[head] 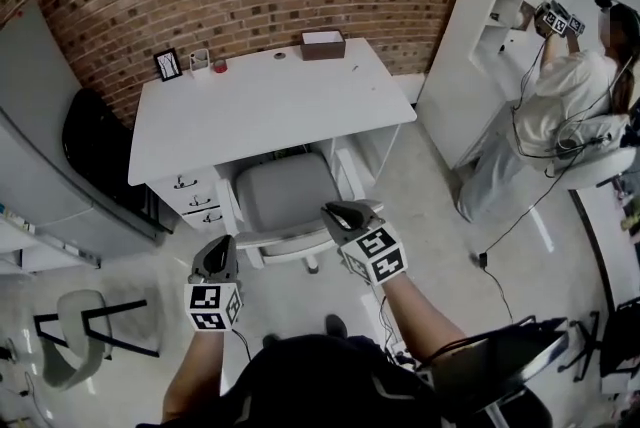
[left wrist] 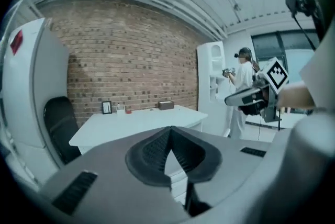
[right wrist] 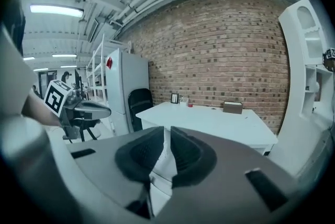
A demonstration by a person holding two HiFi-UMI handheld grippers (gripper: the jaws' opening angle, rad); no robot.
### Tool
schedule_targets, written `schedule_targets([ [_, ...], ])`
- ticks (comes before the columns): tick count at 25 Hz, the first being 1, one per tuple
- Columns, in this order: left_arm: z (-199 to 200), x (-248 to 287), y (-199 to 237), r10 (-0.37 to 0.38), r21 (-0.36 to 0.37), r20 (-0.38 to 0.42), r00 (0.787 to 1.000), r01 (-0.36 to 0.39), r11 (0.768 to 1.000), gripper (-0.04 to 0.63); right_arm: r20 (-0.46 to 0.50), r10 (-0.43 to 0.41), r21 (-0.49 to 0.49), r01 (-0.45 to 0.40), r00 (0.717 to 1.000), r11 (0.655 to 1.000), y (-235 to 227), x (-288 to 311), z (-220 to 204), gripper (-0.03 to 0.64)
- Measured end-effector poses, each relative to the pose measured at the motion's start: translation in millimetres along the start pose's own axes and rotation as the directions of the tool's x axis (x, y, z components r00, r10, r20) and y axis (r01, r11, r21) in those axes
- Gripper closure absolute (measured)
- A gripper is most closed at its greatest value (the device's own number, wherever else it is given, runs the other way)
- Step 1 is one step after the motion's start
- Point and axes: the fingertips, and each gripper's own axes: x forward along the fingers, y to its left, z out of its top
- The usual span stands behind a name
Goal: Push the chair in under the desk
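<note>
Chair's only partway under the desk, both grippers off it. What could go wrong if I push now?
The chair sits close beside the drawer unit; a skewed push may jam its white frame against the drawers. The left gripper is shut and the right gripper barely open, both clear of the chair, so fingertip pushing might slip off its back edge.

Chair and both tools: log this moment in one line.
chair: in desk opening, seat mostly uncovered | left tool: shut, empty | right tool: narrow gap, empty
</note>
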Motion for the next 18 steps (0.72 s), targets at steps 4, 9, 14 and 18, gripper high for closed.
schedule_targets([
  [4,20.1,-27.8,5.2,0.000,-0.115,0.061,0.998,0.007,0.993,0.588,0.068,0.009,0.060,-0.013,0.998,0.998,19.4,-10.0,20.9,0.592],
  [9,47.4,-55.9,8.9,0.012,-0.105,0.106,0.994,-0.001,0.994,0.588,0.123,-0.025,0.090,0.014,0.992,0.996,29.5,-22.2,43.4,0.607],
  [14,59.5,-70.5,14.3,0.032,-0.070,0.116,0.993,-0.024,0.997,0.588,0.131,-0.037,0.097,0.024,0.991,0.995,37.6,-20.5,52.4,0.607],
  [18,62.3,-82.0,14.9,0.037,-0.061,0.123,0.992,-0.030,0.998,0.588,0.132,-0.039,0.101,0.026,0.990,0.995,42.7,-21.0,55.4,0.609],
])
